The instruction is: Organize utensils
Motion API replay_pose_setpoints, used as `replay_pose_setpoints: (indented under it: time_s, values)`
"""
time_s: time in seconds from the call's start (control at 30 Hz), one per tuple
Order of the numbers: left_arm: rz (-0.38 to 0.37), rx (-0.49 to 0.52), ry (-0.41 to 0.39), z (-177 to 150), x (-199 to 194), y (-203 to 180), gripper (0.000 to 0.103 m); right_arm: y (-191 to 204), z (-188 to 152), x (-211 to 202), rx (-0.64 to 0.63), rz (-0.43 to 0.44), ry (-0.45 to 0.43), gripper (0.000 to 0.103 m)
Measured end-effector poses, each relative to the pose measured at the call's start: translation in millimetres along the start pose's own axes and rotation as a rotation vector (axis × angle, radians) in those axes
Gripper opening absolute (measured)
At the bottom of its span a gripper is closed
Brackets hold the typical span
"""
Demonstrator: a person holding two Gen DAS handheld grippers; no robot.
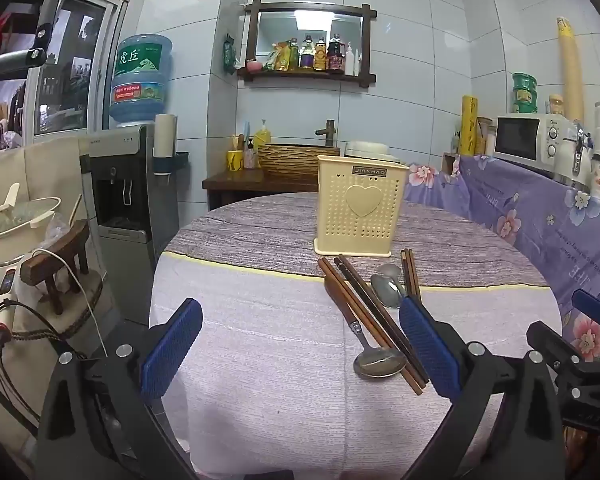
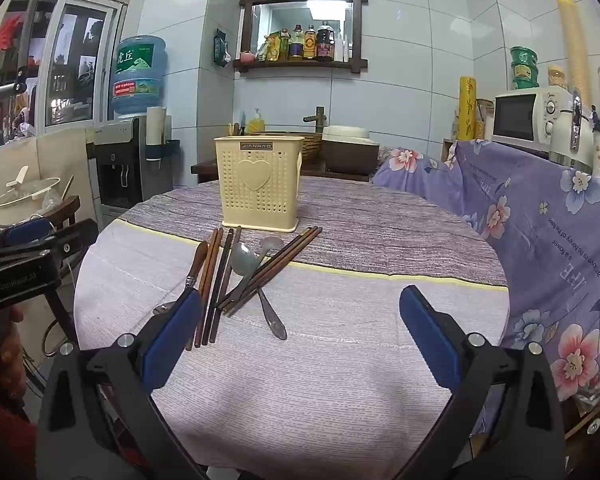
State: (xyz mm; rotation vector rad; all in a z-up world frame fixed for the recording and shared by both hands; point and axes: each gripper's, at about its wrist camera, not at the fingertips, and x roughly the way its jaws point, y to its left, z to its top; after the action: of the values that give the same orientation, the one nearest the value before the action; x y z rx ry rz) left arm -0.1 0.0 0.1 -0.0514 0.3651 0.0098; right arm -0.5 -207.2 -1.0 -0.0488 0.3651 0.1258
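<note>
A cream perforated utensil holder (image 1: 360, 205) (image 2: 260, 184) with a heart on its front stands upright on the round table. In front of it lie several brown chopsticks (image 1: 374, 320) (image 2: 214, 284), a wooden-handled spoon (image 1: 378, 363) (image 2: 196, 262) and metal spoons (image 1: 386, 284) (image 2: 244, 260), partly crossed. My left gripper (image 1: 300, 344) is open above the cloth, its right finger (image 1: 428, 344) hiding part of the chopsticks. My right gripper (image 2: 300, 336) is open too, with nothing between its fingers; its left finger (image 2: 172, 336) covers the wooden-handled spoon's bowl.
The table wears a pale lilac cloth (image 2: 300, 380) with a yellow stripe. A flowered purple sheet (image 2: 540, 248) drapes furniture at the right, under a microwave (image 2: 528, 118). A water dispenser (image 1: 128, 168) and a white pot (image 1: 20, 220) stand at the left.
</note>
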Motion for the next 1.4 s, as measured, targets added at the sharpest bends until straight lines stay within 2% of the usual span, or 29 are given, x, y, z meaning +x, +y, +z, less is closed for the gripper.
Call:
replay_pose_setpoints:
  time_s: [1.4]
  values:
    - [0.004,0.021,0.013,-3.7,3.9,-1.2,0.098,2.9,-0.3,1.7,-0.003,0.005,0.001,0.097]
